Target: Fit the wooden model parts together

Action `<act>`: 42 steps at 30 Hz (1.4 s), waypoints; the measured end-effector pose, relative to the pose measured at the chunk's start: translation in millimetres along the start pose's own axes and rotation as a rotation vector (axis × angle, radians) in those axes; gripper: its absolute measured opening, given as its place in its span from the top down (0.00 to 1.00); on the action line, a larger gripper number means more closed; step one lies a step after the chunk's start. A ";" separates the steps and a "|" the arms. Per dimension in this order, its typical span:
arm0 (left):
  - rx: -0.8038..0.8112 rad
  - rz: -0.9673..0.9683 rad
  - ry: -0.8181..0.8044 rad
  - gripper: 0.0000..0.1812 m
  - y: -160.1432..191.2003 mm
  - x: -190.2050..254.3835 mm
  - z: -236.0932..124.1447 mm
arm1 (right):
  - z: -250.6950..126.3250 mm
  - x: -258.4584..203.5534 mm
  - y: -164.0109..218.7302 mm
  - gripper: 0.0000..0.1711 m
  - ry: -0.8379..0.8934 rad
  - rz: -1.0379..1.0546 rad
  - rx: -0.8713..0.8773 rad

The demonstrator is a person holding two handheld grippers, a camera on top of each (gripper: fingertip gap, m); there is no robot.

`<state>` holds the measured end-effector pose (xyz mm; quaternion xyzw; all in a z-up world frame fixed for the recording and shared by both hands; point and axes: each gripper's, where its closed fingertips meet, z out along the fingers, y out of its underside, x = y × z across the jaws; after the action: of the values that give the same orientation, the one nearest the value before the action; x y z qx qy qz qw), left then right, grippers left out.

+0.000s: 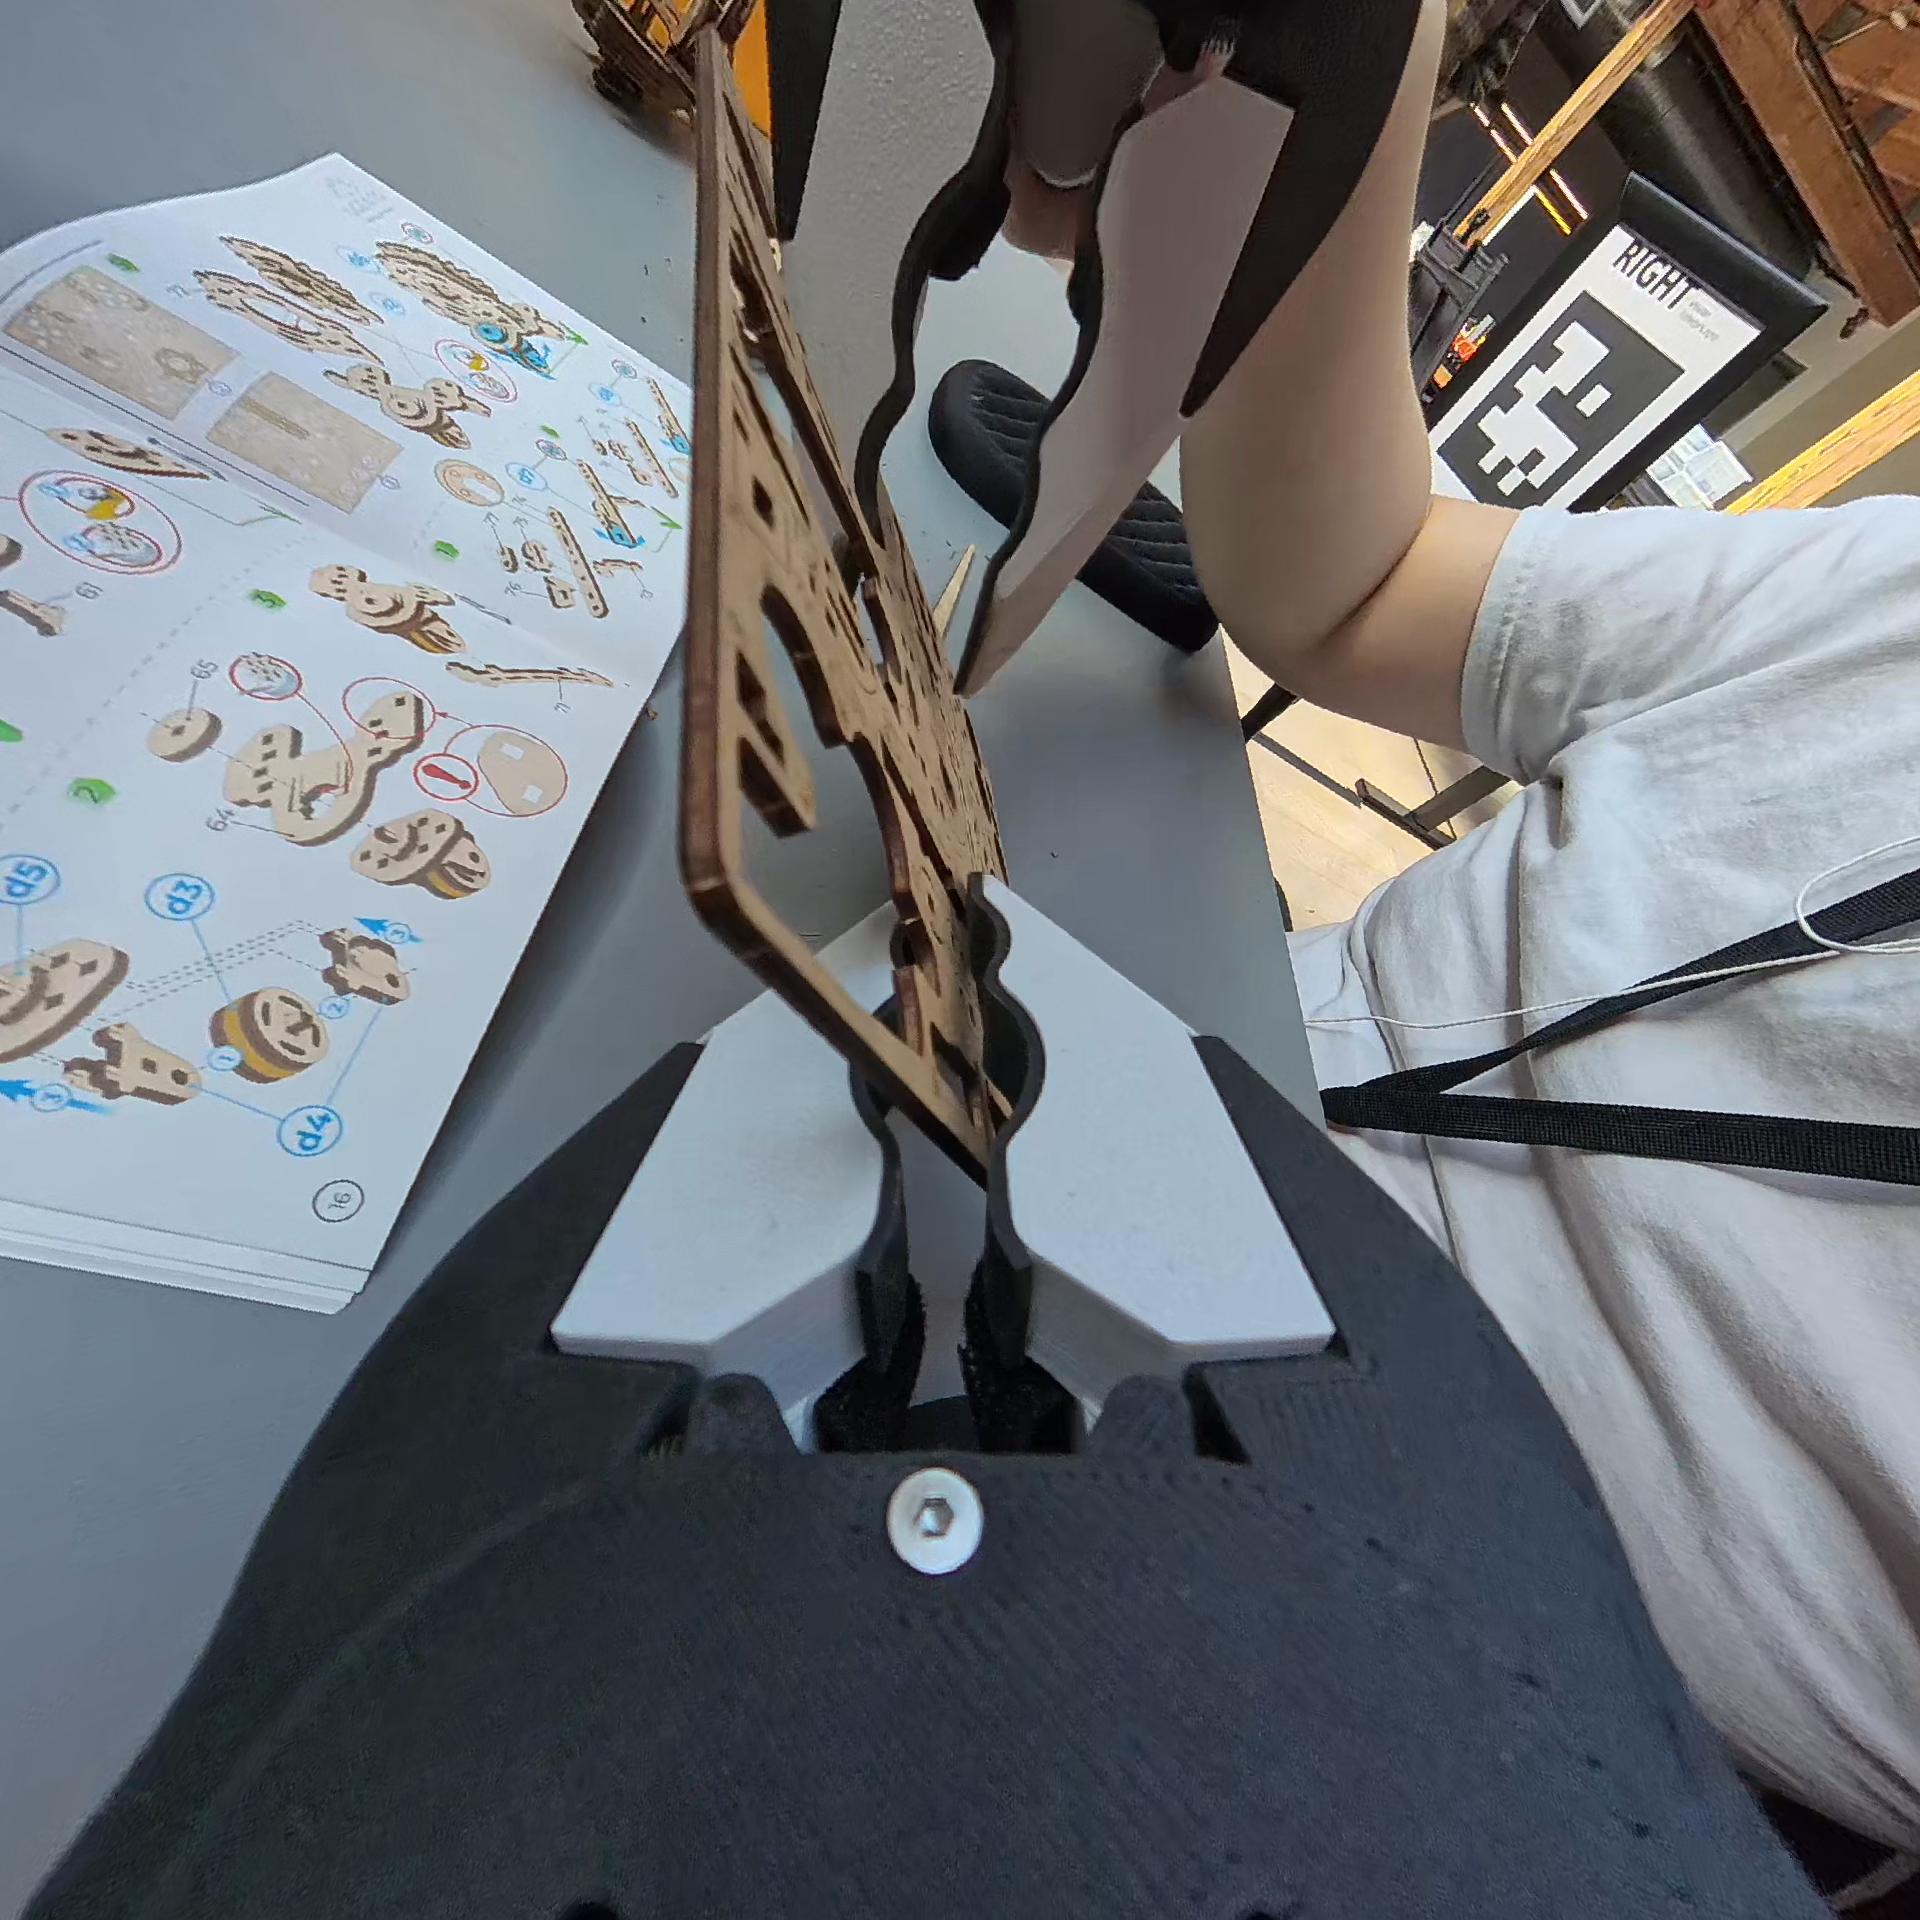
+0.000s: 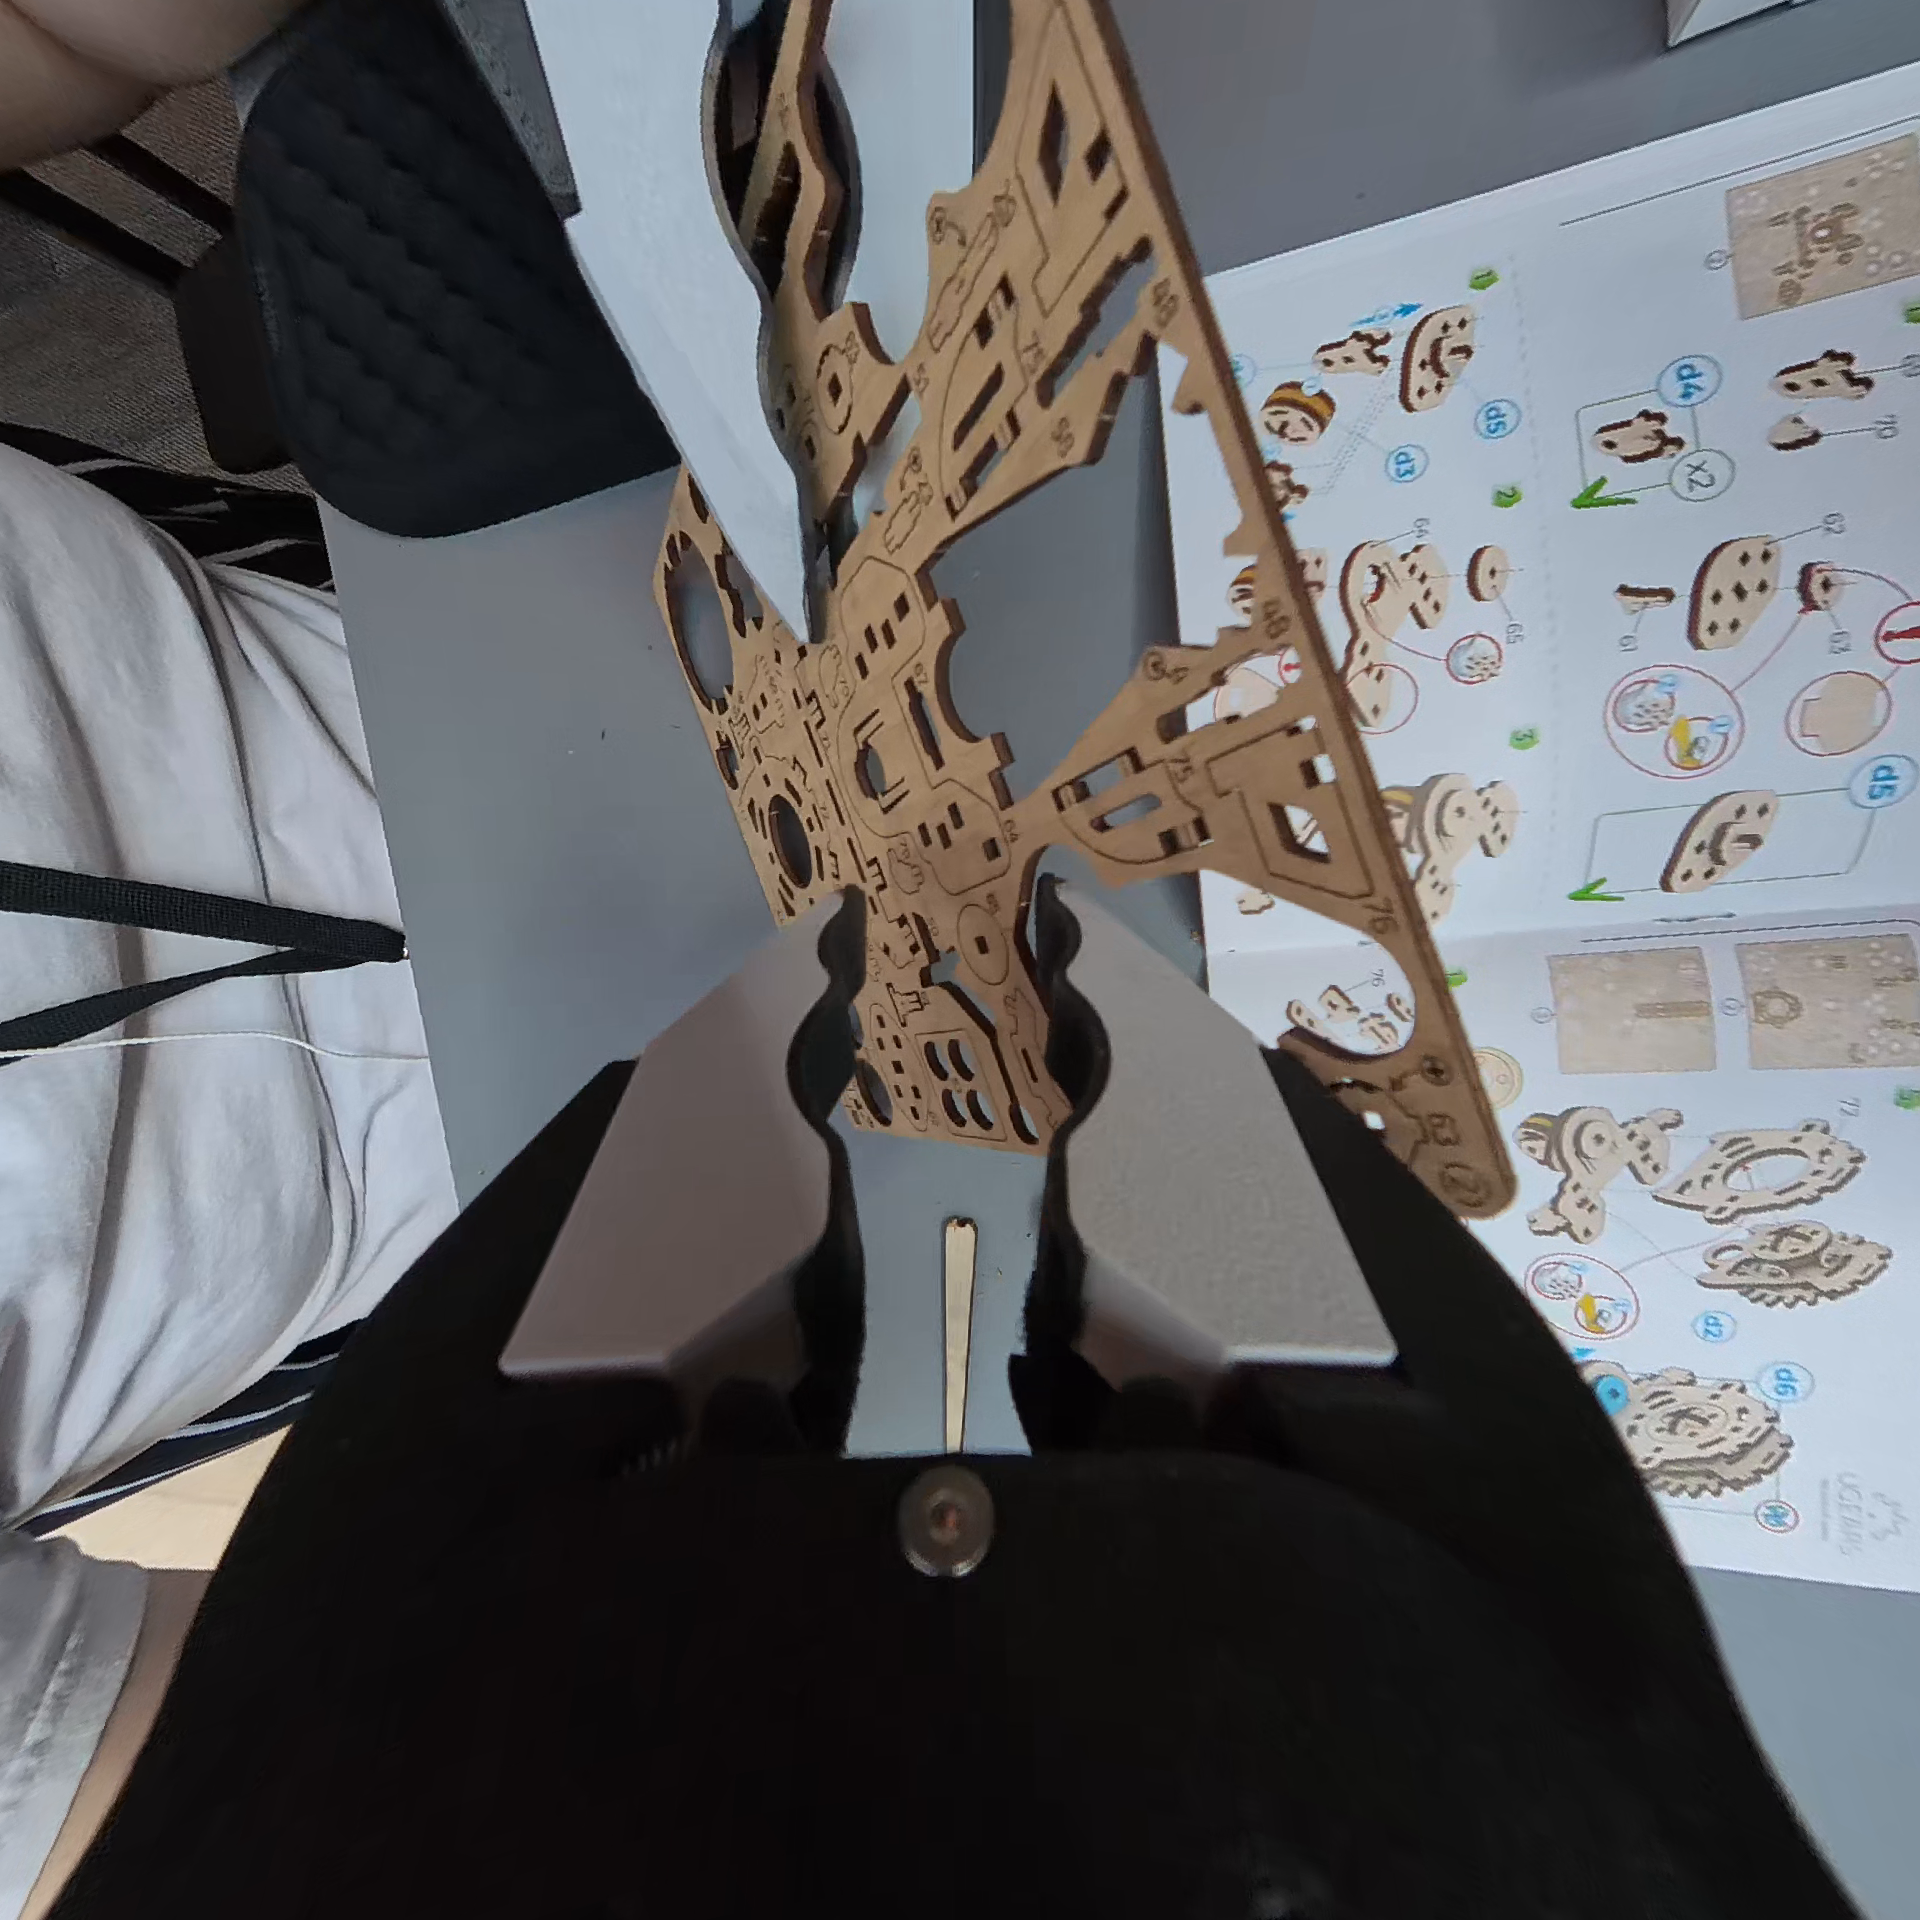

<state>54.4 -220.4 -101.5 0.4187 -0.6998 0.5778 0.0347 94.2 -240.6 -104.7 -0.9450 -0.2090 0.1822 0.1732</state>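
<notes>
A thin laser-cut wooden sheet point(image 1: 712, 623) with many part outlines and empty cut-outs is held on edge above the grey table point(image 1: 156, 1507). My left gripper point(image 1: 935, 935) is shut on its near lower edge. In the right wrist view the sheet point(image 2: 1132, 738) faces me, tilted. My right gripper point(image 2: 943, 904) is open, its jaws standing apart with the sheet's lower edge reaching in between them. It also shows in the left wrist view point(image 1: 920, 582), fingertips against the sheet's right side. A small wooden stick point(image 2: 958, 1330) lies on the table under the right gripper.
An open instruction booklet point(image 1: 260, 675) lies on the table to the left; it shows on the right in the right wrist view point(image 2: 1662, 727). A built wooden model point(image 1: 644, 42) stands at the far edge. A black chair armrest point(image 1: 1070, 509) and a person in a white shirt point(image 1: 1662, 1039) are beside the table's edge. There is about 5 cm between the tips of the two grippers. From the right gripper's tips to the small wooden stick point(image 2: 958, 1330) is close to 15 cm.
</notes>
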 end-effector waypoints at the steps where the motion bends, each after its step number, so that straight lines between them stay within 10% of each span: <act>1: -0.003 0.002 0.003 0.98 0.6 0.2 0.3 | 0.9 2.3 1.2 0.86 0.010 -0.007 -0.006; 26: -0.013 0.020 -0.010 0.97 2.0 2.7 4.8 | 8.7 -1.1 3.6 0.86 0.016 0.036 0.061; 34: -0.006 -0.020 0.025 0.82 2.8 11.0 13.9 | 2.3 -12.0 16.5 0.86 0.003 0.155 0.236; 42: 0.045 -0.062 0.087 0.95 -4.9 19.2 13.6 | -2.7 -7.2 24.0 0.86 -0.012 0.249 0.379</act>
<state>50.9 -242.2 -91.9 0.4152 -0.6714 0.6095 0.0735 97.2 -265.0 -110.0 -0.9130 -0.0538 0.2437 0.3227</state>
